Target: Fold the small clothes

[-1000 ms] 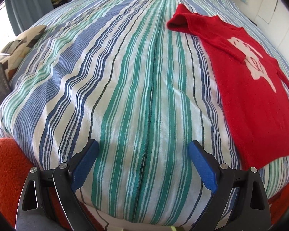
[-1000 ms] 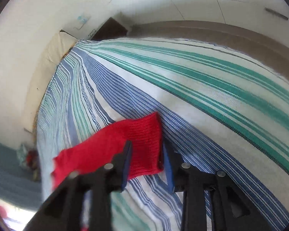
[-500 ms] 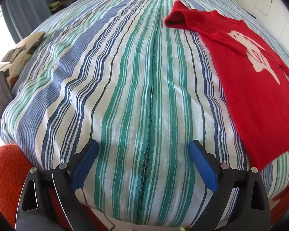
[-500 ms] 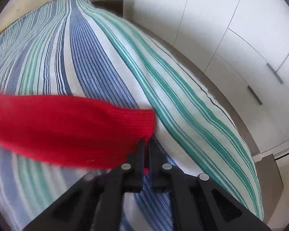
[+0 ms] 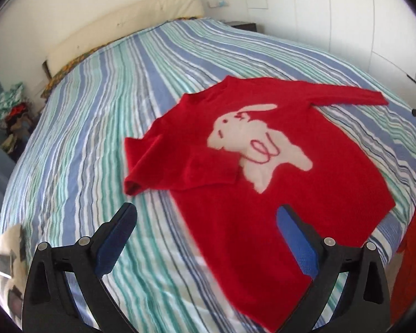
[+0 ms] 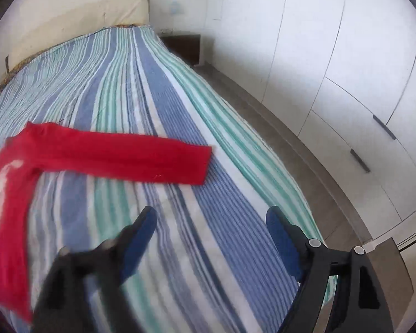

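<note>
The left gripper [image 5: 205, 227], black-armed with blue pads, stands spread wide with nothing between its pads, hovering above the near part of a red knitted child's sweater with a cream rabbit on its chest [image 5: 263, 172]. The right gripper [image 6: 210, 236] has just been opening; its blue pads are well apart and empty, with only the blue, green and white striped bedspread [image 6: 158, 88] beneath them, and its left finger is blurred. The left wrist view alone shows the whole sweater lying flat, front up, on the striped bedspread [image 5: 111, 105]: one sleeve is folded across the chest, its cuff beside the rabbit, while the other sleeve stretches straight out toward the bed's far side. That view also takes in a cream padded headboard [image 5: 130, 25] and a heap of mixed clothes [image 5: 11, 116] off the bed's left edge. The right wrist view shows only the outstretched sleeve [image 6: 119, 158] lying flat, apart from the pads, and a sliver of the rabbit at the left edge; it alone shows the white wardrobe doors with dark handles [image 6: 346, 69], a dark bedside table [image 6: 184, 47] and the strip of floor beside the bed.
</note>
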`<action>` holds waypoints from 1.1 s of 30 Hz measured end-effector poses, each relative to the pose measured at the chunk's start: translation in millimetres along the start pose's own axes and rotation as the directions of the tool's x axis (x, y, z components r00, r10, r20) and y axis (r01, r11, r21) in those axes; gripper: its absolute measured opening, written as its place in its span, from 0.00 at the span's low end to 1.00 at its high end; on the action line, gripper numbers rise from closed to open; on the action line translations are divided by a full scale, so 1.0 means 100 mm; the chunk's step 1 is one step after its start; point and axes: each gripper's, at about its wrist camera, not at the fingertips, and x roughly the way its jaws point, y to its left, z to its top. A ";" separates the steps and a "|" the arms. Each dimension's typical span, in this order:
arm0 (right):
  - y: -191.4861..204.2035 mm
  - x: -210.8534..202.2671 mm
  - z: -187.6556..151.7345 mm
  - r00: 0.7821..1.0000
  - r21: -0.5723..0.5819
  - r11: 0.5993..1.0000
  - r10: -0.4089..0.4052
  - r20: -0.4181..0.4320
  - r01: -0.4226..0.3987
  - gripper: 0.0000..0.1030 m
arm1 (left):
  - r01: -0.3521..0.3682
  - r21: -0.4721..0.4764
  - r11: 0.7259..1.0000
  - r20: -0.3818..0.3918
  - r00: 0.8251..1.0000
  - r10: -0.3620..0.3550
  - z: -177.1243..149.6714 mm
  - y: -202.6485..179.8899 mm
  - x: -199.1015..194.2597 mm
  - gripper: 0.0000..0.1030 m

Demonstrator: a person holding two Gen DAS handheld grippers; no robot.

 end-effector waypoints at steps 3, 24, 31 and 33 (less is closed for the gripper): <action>0.38 -0.49 -0.49 0.997 -0.079 0.994 0.078 -0.006 -0.079 0.78 | 0.013 0.020 1.000 -0.075 0.997 -0.011 0.27 -0.17 0.57 0.96; 1.27 -0.78 -0.99 0.994 -0.348 0.937 0.040 0.105 -0.001 0.79 | 0.014 -0.768 0.641 -0.030 0.998 -0.058 -0.07 2.34 0.59 0.08; 1.30 -0.73 -0.96 0.996 -0.355 0.935 0.041 0.081 -0.010 0.79 | -0.267 -0.843 0.468 -0.247 0.963 0.104 -1.13 3.35 0.53 0.07; 1.33 -0.70 -0.95 0.997 -0.359 0.933 0.044 0.071 -0.015 0.79 | -0.302 -0.830 0.469 -0.283 0.952 0.112 -1.31 3.37 0.57 0.07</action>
